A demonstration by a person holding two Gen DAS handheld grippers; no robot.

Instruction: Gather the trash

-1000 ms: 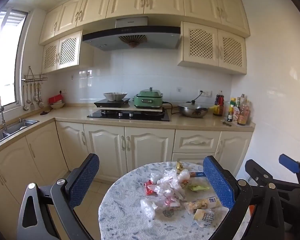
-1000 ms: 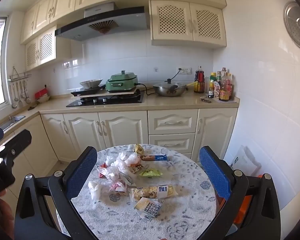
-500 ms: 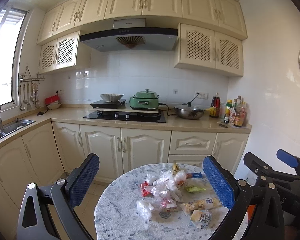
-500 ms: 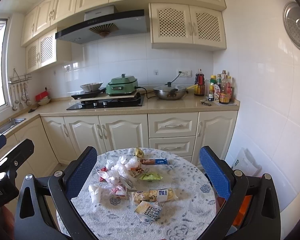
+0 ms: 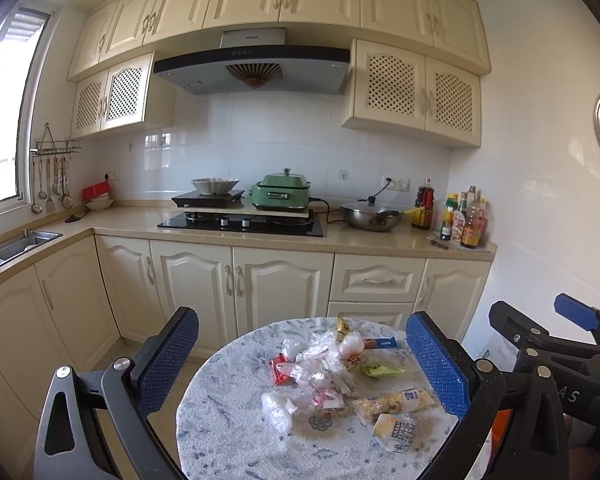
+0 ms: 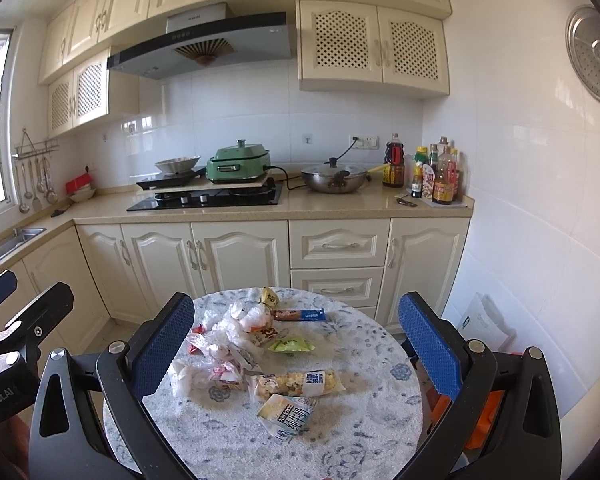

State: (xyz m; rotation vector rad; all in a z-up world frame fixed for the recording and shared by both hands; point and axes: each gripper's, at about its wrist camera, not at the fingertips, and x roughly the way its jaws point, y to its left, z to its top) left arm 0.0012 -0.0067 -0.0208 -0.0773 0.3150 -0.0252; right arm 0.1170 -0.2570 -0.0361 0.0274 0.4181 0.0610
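A round, blue-patterned white table [image 6: 372, 412] carries a loose heap of crumpled plastic snack wrappers [image 6: 236, 344] (mostly left of centre). Above it hang the left gripper [image 5: 302, 364] and right gripper [image 6: 296, 354], jaws spread wide, holding nothing.

- The left gripper [image 5: 302, 364], blue-padded fingers spread wide, hangs above the round blue-white patterned table [image 5: 220, 420].
- Crumpled plastic snack wrappers [image 5: 324, 364] lie around the table's middle.
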